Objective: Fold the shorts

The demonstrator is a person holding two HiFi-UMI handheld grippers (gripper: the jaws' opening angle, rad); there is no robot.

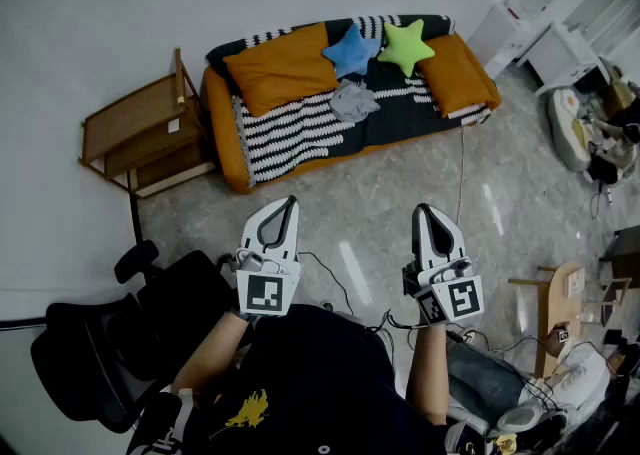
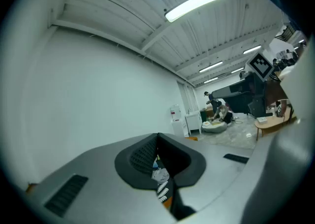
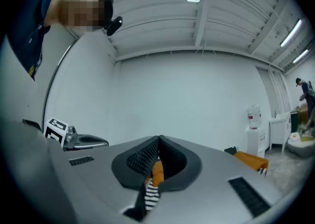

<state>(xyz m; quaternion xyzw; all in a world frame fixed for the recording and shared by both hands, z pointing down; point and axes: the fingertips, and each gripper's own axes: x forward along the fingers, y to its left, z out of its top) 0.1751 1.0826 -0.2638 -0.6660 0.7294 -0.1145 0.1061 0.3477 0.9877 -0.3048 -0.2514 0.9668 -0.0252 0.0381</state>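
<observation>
The grey shorts (image 1: 353,101) lie crumpled on the seat of the orange sofa (image 1: 222,133), on its striped throw (image 1: 290,128), just below a blue star cushion (image 1: 350,51) and a green star cushion (image 1: 405,45). No fold is made, so the whole task is left. The left gripper (image 1: 288,205) and right gripper (image 1: 421,213) are held level, well short of the sofa, jaws pressed together on nothing (bare floor (image 1: 380,183) lies between). Cables (image 1: 330,283) trail near the person, and nothing seems to bar the approach.
</observation>
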